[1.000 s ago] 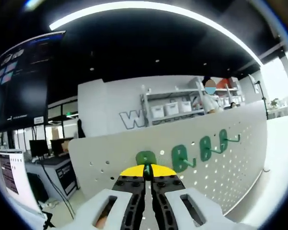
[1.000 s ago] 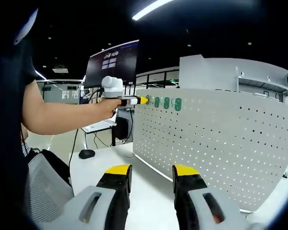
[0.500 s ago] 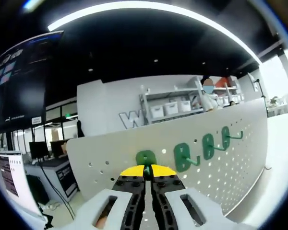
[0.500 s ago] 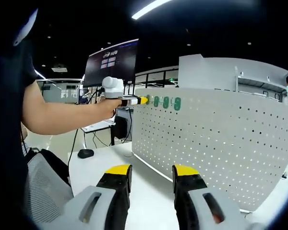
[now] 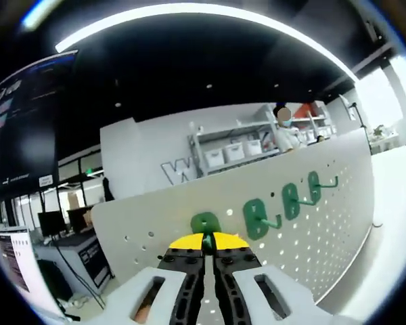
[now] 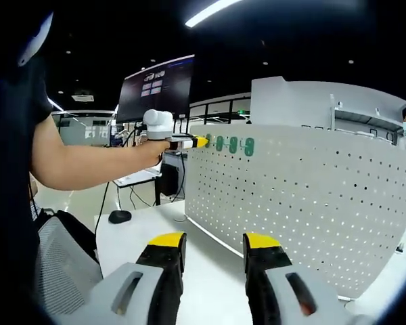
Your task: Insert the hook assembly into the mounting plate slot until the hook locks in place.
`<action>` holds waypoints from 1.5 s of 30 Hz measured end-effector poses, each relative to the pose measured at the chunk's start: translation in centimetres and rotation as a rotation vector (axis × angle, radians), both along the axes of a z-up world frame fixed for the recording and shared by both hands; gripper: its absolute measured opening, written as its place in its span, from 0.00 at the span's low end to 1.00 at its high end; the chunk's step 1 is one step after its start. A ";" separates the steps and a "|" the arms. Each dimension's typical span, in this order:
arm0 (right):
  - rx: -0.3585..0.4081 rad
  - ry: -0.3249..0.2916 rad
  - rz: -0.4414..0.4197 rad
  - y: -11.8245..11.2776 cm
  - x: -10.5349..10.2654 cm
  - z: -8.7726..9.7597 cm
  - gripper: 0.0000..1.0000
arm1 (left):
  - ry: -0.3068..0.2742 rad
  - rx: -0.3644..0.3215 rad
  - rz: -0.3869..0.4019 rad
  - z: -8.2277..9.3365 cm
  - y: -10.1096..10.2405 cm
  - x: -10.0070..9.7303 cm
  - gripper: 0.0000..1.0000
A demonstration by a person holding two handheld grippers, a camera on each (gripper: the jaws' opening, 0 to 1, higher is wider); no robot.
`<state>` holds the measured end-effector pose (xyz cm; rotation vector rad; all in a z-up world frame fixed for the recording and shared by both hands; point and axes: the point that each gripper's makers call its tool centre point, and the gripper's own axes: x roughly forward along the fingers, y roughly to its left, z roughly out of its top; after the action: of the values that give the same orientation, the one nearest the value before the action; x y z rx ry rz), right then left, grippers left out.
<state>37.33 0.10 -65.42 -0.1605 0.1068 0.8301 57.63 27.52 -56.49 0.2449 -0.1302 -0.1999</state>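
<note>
Left gripper [image 5: 204, 242]: jaws pressed together on a green hook [image 5: 204, 224], held against the top edge of the white pegboard [image 5: 325, 223]. Three more green hooks [image 5: 284, 203] sit mounted further along that same upper row of the pegboard. Right gripper [image 6: 213, 244]: jaws apart, nothing between them, low in front of the pegboard over a white table [image 6: 210, 284].

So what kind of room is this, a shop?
More likely a workshop or lab: a white pegboard with green hooks stands on a table, there are shelves of storage bins, and a big monitor hangs overhead.
</note>
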 end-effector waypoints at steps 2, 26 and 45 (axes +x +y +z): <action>0.001 0.001 0.001 0.1 0.0 0.0 0.32 | -0.002 0.008 -0.003 0.0 -0.1 0.0 0.03; 0.000 0.009 -0.002 -0.1 0.1 -0.2 0.32 | 0.003 0.079 0.129 -0.2 -0.2 -0.3 0.03; -0.006 0.003 0.001 0.0 -0.2 -0.1 0.32 | 0.026 0.016 0.114 -0.7 -0.1 -0.7 0.15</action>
<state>37.14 0.05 -65.47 -0.1655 0.1119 0.8314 56.92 27.46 -57.23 0.2646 -0.0886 -0.0905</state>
